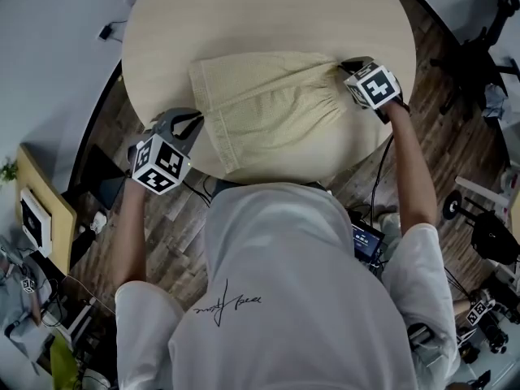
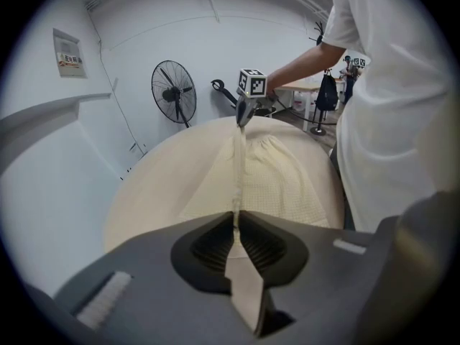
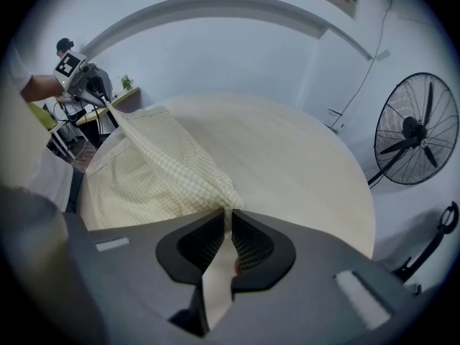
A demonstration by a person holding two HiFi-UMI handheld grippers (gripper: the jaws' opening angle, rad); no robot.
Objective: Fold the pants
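Both claws are clenched on cloth: your left gripper point(image 2: 235, 218) pinches one end of the pale checked pants point(image 1: 268, 108), and your right gripper point(image 3: 228, 218) pinches the gathered waistband end. One edge stretches between them. The rest lies on the round table point(image 1: 244, 15), at your side.

White short-sleeve tee point(image 1: 284, 299) w/ dark script point(image 1: 230, 303), maybe a signature, on front
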